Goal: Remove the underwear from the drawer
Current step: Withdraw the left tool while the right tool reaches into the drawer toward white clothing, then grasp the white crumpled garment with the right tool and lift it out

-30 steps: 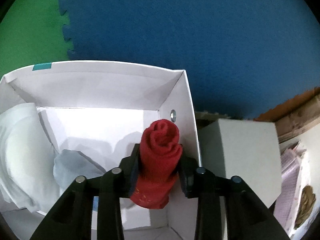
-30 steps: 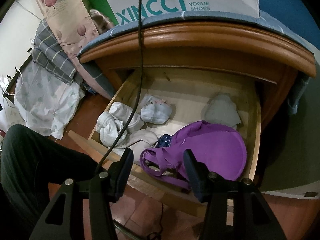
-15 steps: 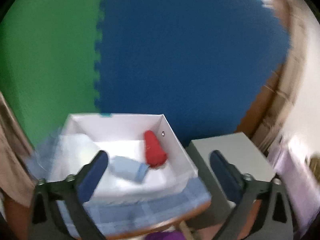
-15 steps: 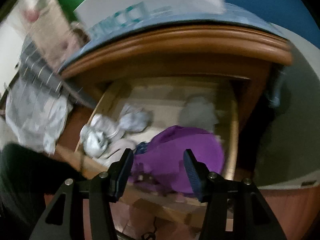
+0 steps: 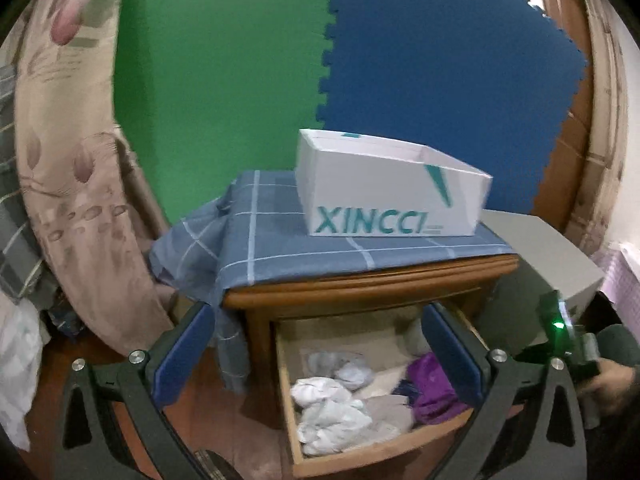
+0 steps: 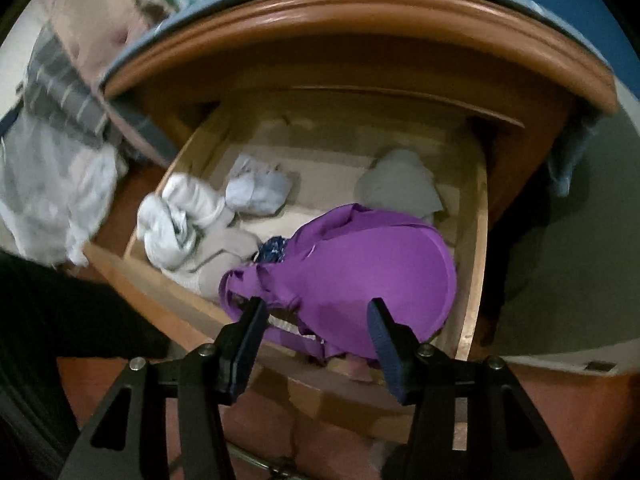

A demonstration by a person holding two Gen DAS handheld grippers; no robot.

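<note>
The open wooden drawer (image 5: pixel 288 376) (image 6: pixel 476 240) of the nightstand holds several pieces of underwear. A purple bra (image 6: pixel 372 264) (image 5: pixel 432 384) lies at its front right, white bundles (image 6: pixel 180 224) (image 5: pixel 328 408) at the left, a pale blue piece (image 6: pixel 260 192) and a grey piece (image 6: pixel 400 184) further back. My right gripper (image 6: pixel 316 316) is open and empty, just above the purple bra at the drawer's front. My left gripper (image 5: pixel 316 344) is wide open and empty, held back from the nightstand. The white XINCCI box (image 5: pixel 384 192) stands on top.
A blue checked cloth (image 5: pixel 256 240) covers the nightstand top and hangs over its left side. A floral quilt (image 5: pixel 68 184) leans at the left. A grey cabinet (image 5: pixel 552 256) stands at the right. The right hand and its gripper body (image 5: pixel 576 348) show at the right edge.
My left gripper let go of the red rolled piece in the white box, opened wide and pulled back and down from the box. My right gripper moved closer to the purple bra.
</note>
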